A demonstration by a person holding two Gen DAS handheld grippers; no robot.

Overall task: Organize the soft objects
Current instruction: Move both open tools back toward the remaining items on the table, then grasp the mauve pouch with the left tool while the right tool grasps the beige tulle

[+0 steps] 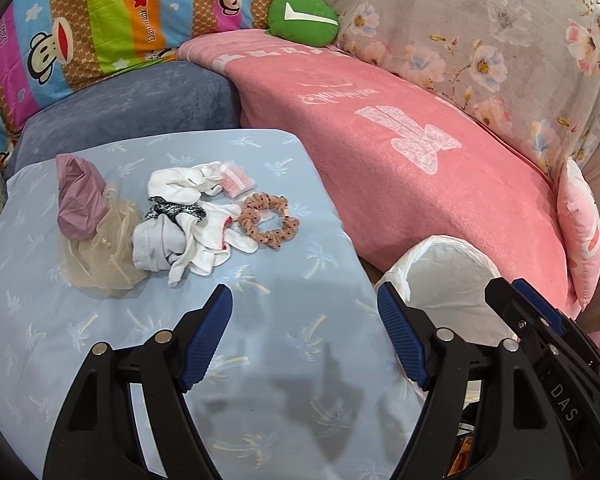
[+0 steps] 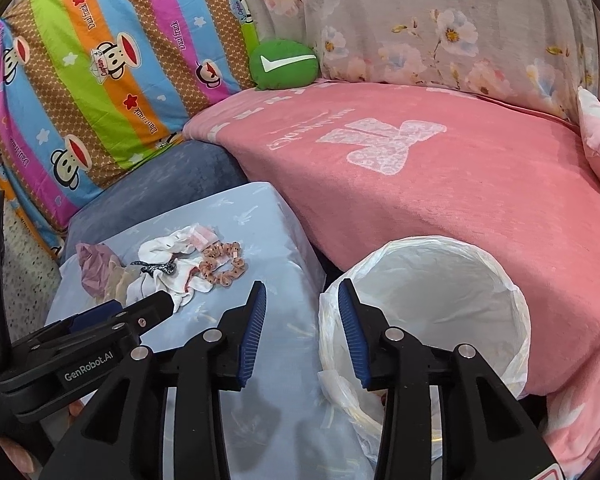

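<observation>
Left wrist view: the left gripper (image 1: 305,330) hangs over the near part of a light blue cushion (image 1: 260,360) printed with pale palm trees, jaws spread wide with nothing between them. The soft things lie in a loose heap toward the cushion's far left corner. A mauve shiny cloth (image 1: 80,200) sits farthest left, with a beige tulle piece (image 1: 100,256) spilling from under it toward the near edge. Beside these are white socks (image 1: 192,240) in a tangle, a black-and-white patterned hair tie (image 1: 176,210) lying across them, and a small pink packet (image 1: 236,182) at the far side of the heap. A peach scrunchie with dark dots (image 1: 268,218) lies on the heap's right side, touching a sock. Off the cushion's right edge stands a bin lined with a white plastic bag (image 1: 440,272), and the right gripper's black body shows at the lower right. A pink blanket (image 1: 400,168) lies behind the bin, and a green round plush (image 1: 304,18) rests at its far edge.

Right wrist view: the right gripper (image 2: 302,320) is parted and holds nothing, its fingers straddling the cushion's (image 2: 268,360) right edge and the bin's (image 2: 516,300) left rim. The bin looks empty inside. The scrunchie (image 2: 224,266), socks (image 2: 168,276), hair tie (image 2: 156,268), packet (image 2: 202,236) and mauve cloth (image 2: 96,268) sit together near the cushion's far left corner. The left gripper (image 2: 156,308) reaches in from the left, its tip near the socks; from here I cannot tell how its jaws stand
</observation>
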